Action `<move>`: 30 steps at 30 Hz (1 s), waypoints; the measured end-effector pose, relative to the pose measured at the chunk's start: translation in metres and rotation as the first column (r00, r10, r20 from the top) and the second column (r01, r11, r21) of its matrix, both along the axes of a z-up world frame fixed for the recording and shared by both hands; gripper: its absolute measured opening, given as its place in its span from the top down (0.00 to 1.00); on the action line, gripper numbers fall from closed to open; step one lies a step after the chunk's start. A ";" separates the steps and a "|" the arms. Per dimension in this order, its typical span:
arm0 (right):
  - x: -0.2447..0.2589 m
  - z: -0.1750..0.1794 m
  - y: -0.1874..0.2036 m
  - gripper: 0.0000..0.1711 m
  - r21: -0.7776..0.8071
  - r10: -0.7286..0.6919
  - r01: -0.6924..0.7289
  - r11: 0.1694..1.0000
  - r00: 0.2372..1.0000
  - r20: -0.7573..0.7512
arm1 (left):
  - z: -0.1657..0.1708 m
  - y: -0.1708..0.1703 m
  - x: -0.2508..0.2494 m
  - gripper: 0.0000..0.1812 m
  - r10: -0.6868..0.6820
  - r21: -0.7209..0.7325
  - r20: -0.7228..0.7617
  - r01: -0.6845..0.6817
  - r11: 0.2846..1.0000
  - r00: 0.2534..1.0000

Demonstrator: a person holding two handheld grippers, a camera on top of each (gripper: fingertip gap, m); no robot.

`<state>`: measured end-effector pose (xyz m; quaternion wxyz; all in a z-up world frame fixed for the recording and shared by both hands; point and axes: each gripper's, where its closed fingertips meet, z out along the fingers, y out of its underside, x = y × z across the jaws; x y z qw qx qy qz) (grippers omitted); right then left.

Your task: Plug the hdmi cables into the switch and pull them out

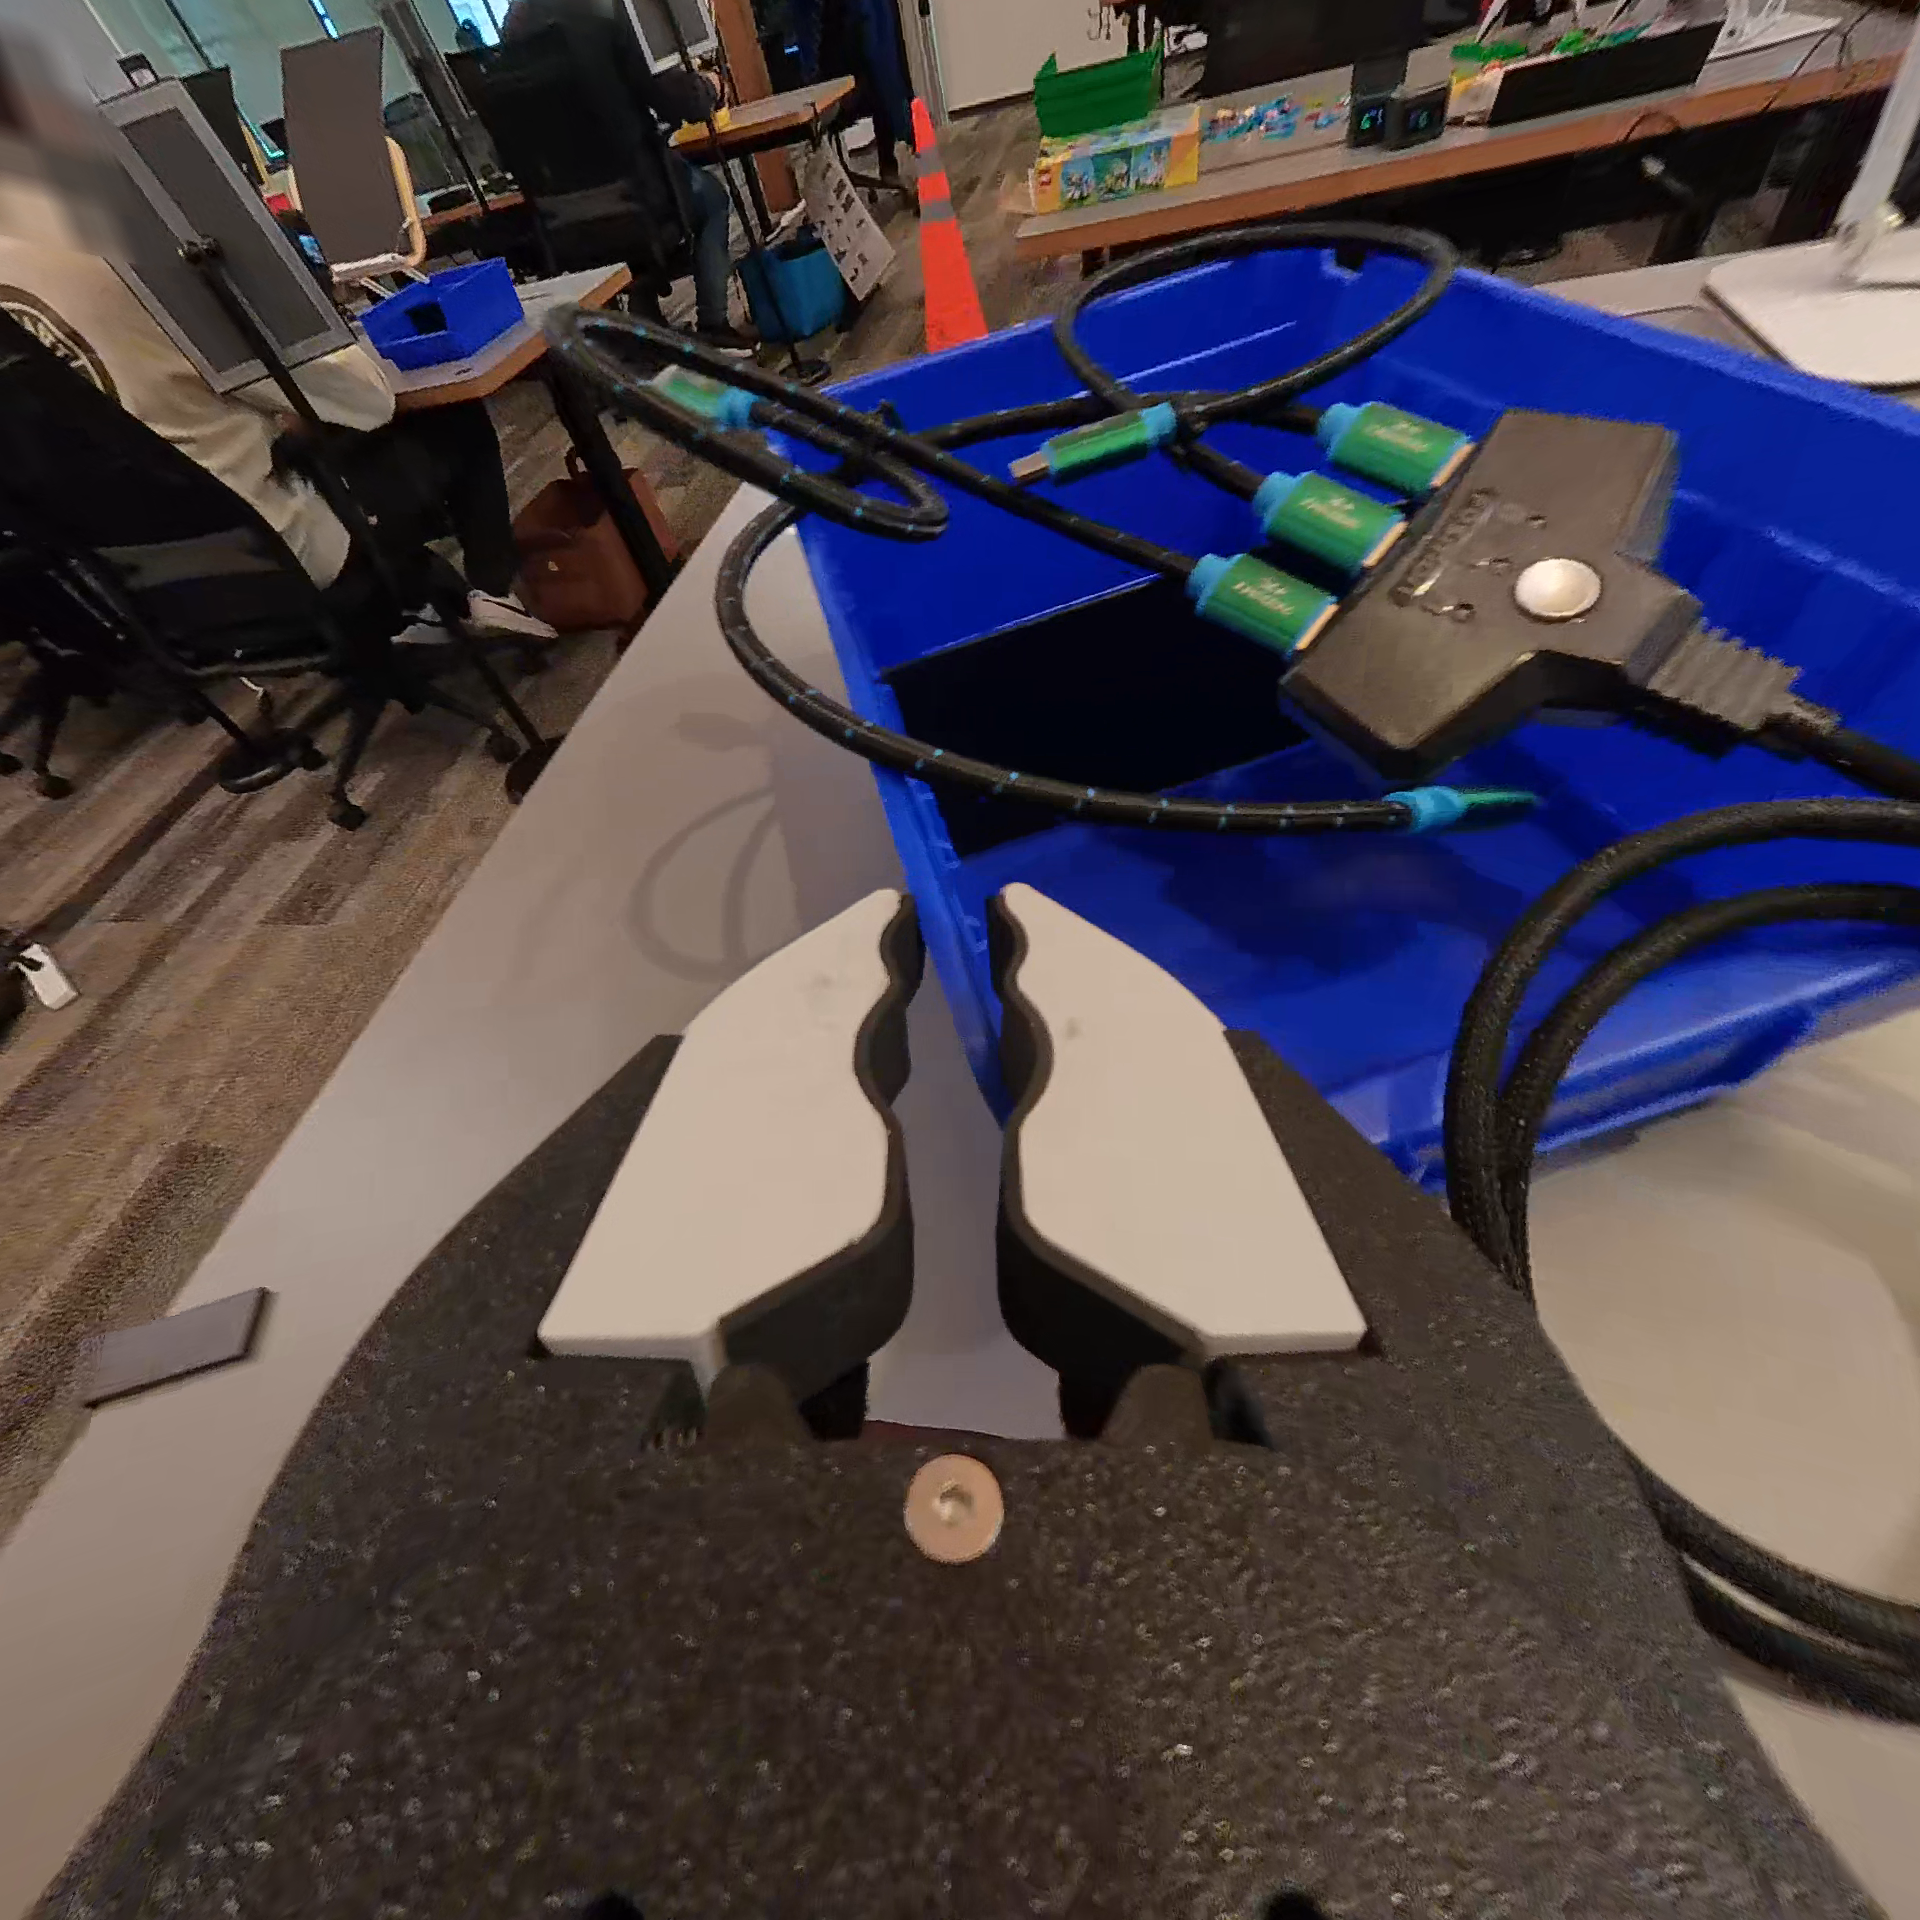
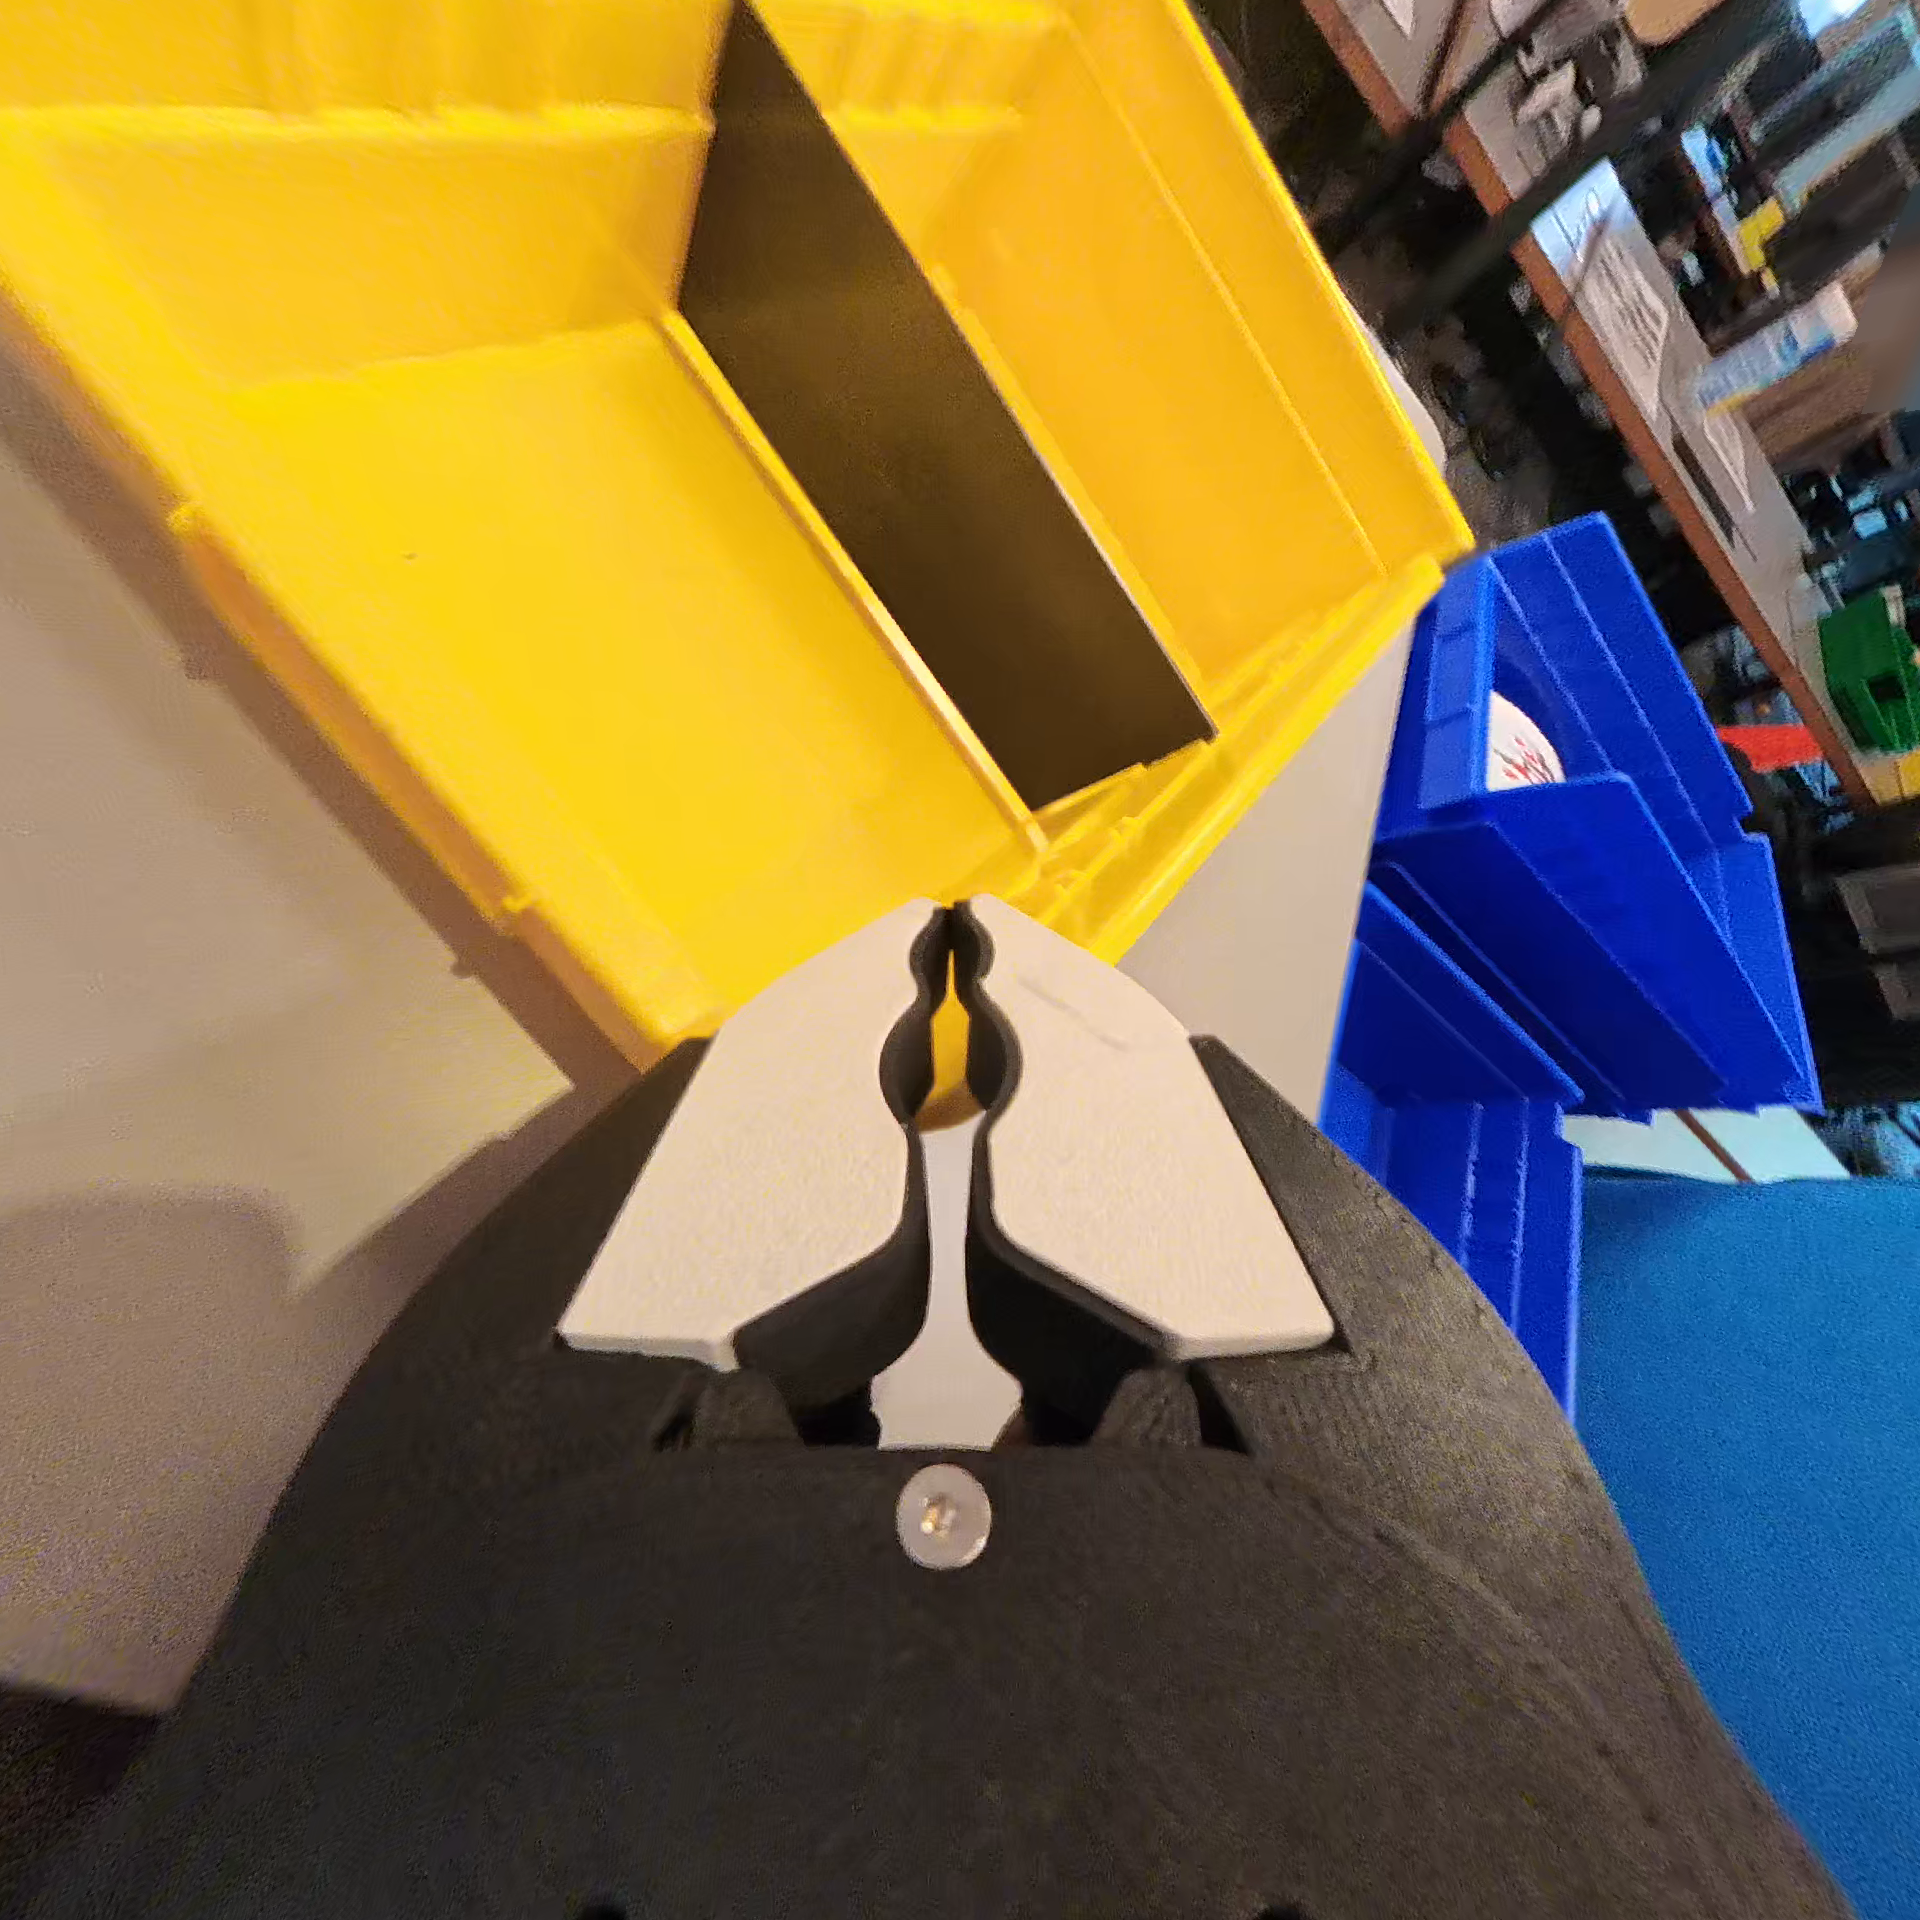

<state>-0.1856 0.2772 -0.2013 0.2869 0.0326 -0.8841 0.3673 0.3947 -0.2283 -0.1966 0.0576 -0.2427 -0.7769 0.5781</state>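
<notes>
A black HDMI switch (image 1: 1496,582) lies tilted in a blue bin (image 1: 904,790) in the left wrist view. Three green plugs (image 1: 1325,520) sit in its side ports. The braided black cables (image 1: 831,727) loop over the bin's rim, and their free green ends (image 1: 1101,442) hang loose. My left gripper (image 1: 951,914) is a little open and empty, just short of the bin's near corner. My right gripper (image 2: 954,914) is shut and empty, with its tips at the near edge of a yellow bin (image 2: 582,582). The switch does not show in the right wrist view.
A thick black cord (image 1: 1496,1039) from the switch coils on the grey table (image 1: 468,1091) to the right. The table edge runs on the left, with seated people beyond. A black divider (image 2: 935,416) stands in the yellow bin. Stacked blue bins (image 2: 1558,935) are on its right. The gap from one gripper's tips to the other's is roughly 75 cm.
</notes>
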 end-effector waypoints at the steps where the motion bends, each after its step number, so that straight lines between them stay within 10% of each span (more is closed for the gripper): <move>1: -0.013 0.000 0.000 1.00 0.011 -0.023 0.023 1.000 1.000 -0.003 | 0.000 -0.006 0.007 0.94 0.000 0.002 0.007 0.000 1.000 1.000; 18: -0.097 0.002 -0.013 0.98 0.057 -0.055 0.058 0.997 0.997 -0.063 | 0.000 -0.064 0.039 0.95 -0.204 -0.001 0.057 0.205 0.979 0.977; 30: 0.051 0.015 -0.053 0.87 -0.006 0.272 -0.273 0.962 0.955 0.122 | 0.072 -0.006 -0.003 0.77 -0.325 -0.069 0.075 0.330 0.941 0.943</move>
